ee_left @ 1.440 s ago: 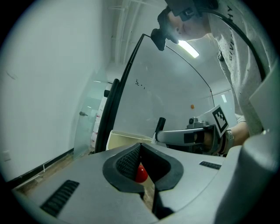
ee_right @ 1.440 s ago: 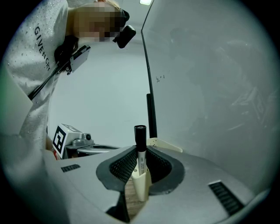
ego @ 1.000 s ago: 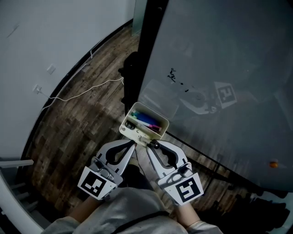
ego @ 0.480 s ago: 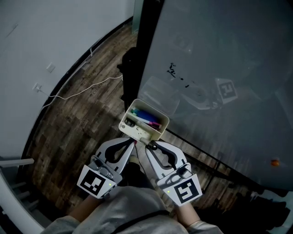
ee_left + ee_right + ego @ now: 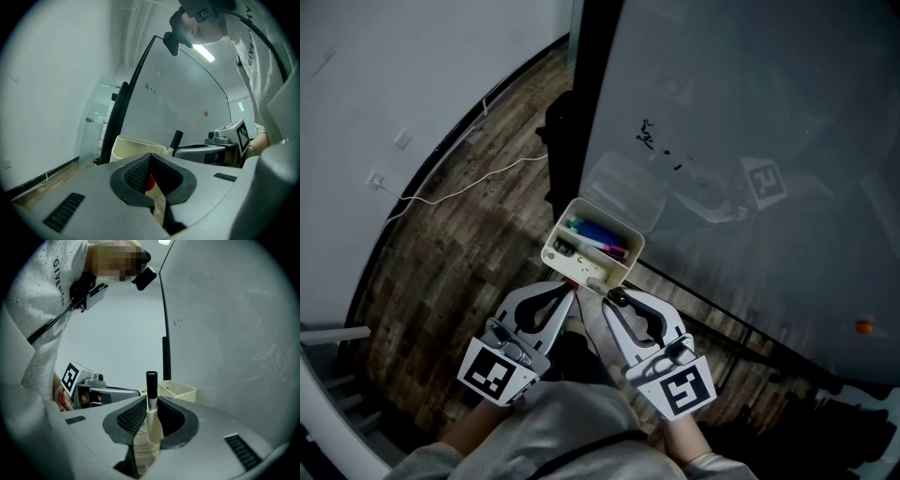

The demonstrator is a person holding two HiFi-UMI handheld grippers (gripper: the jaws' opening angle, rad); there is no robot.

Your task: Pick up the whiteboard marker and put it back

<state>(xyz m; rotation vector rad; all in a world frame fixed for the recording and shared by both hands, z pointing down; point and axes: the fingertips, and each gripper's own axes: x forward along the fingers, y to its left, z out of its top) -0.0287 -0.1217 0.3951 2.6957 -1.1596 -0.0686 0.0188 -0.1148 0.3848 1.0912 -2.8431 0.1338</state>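
Observation:
My right gripper (image 5: 611, 298) (image 5: 151, 404) is shut on a whiteboard marker (image 5: 151, 397) with a white body and a black cap, standing upright between the pads. The marker (image 5: 176, 139) also shows in the left gripper view. A cream marker tray (image 5: 581, 266) (image 5: 180, 390) (image 5: 131, 144) hangs on the whiteboard (image 5: 750, 122) just beyond both gripper tips and holds several coloured markers (image 5: 598, 239). My left gripper (image 5: 571, 288) (image 5: 150, 157) is beside the right one, its tips together at the tray's near wall, with a small red piece (image 5: 149, 183) caught between its pads.
The whiteboard's dark frame post (image 5: 581, 112) stands left of the tray. A wooden floor (image 5: 459, 244) with a white cable (image 5: 478, 187) lies below, and a white wall (image 5: 394, 75) curves round on the left. A person's pale sleeve (image 5: 572, 422) fills the bottom.

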